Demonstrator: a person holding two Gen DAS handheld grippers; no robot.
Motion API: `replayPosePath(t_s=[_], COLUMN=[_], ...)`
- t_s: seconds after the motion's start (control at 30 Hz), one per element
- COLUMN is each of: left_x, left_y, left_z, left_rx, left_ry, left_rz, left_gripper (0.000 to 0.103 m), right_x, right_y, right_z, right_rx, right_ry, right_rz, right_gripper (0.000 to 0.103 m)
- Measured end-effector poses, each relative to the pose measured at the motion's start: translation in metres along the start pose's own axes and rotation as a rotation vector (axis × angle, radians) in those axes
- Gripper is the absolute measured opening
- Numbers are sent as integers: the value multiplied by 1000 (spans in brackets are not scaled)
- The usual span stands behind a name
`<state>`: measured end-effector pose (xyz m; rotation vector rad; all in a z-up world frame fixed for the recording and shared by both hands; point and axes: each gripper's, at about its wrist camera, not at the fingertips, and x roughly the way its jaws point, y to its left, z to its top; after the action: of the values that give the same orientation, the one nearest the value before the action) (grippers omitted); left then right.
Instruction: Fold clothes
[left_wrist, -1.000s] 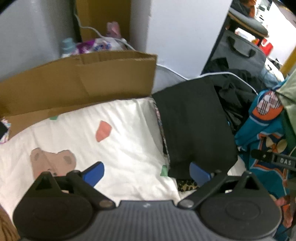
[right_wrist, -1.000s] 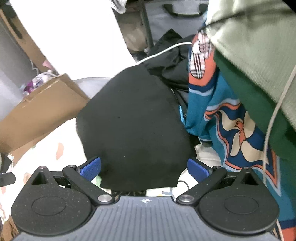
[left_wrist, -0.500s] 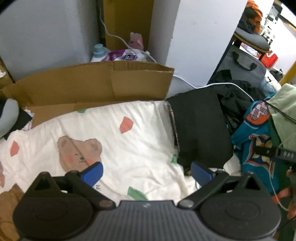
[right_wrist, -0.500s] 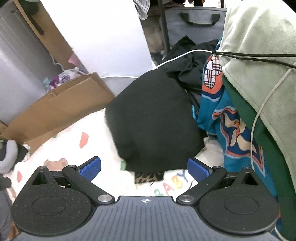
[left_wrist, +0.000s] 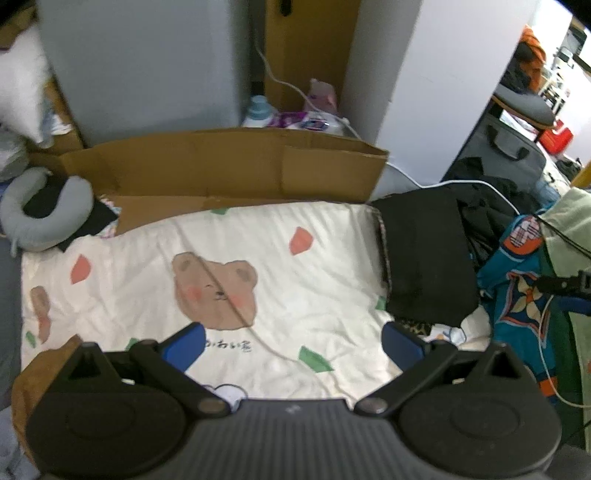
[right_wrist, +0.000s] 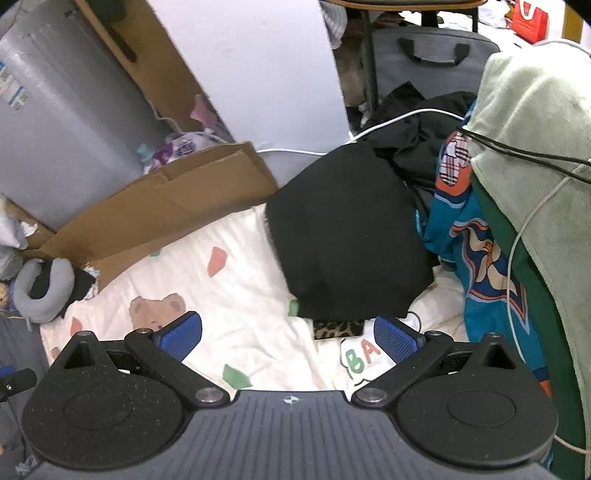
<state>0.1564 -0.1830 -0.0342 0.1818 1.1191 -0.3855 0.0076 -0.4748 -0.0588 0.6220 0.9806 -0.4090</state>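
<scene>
At the right of the left wrist frame, the folded black garment (left_wrist: 424, 258) lies flat on a small stack at the edge of the bear-print sheet (left_wrist: 229, 266), no longer between any pads. Both the left claw (left_wrist: 293, 341) and right claw (right_wrist: 288, 334) gape wide and empty, and sit farther back than a second ago, with more sheet showing. That piece looks finished; the teal patterned garment (right_wrist: 476, 258) beside it likely comes next.

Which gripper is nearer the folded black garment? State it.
Right, probably. The right gripper faces the black garment, which lies just beyond its open jaws. The left gripper sits over the bear blanket, with the garment off to its right.
</scene>
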Motion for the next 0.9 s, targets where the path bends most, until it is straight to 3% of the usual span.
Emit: replayPosePath(t_s=[0.6,0.9], left_x=[-100,-120], left_y=[79,109], left_z=[-31,-54], left_rx=[-113,-158], left_ry=[-40,-52], left_rz=[133,168], left_gripper=[102,102], right_x=[-57,-61], right_y=[56,83], right_z=[-3,-17], right_rx=[-79,-156], right_ry=[-16,17], right_rz=[50,35], right_gripper=[102,102])
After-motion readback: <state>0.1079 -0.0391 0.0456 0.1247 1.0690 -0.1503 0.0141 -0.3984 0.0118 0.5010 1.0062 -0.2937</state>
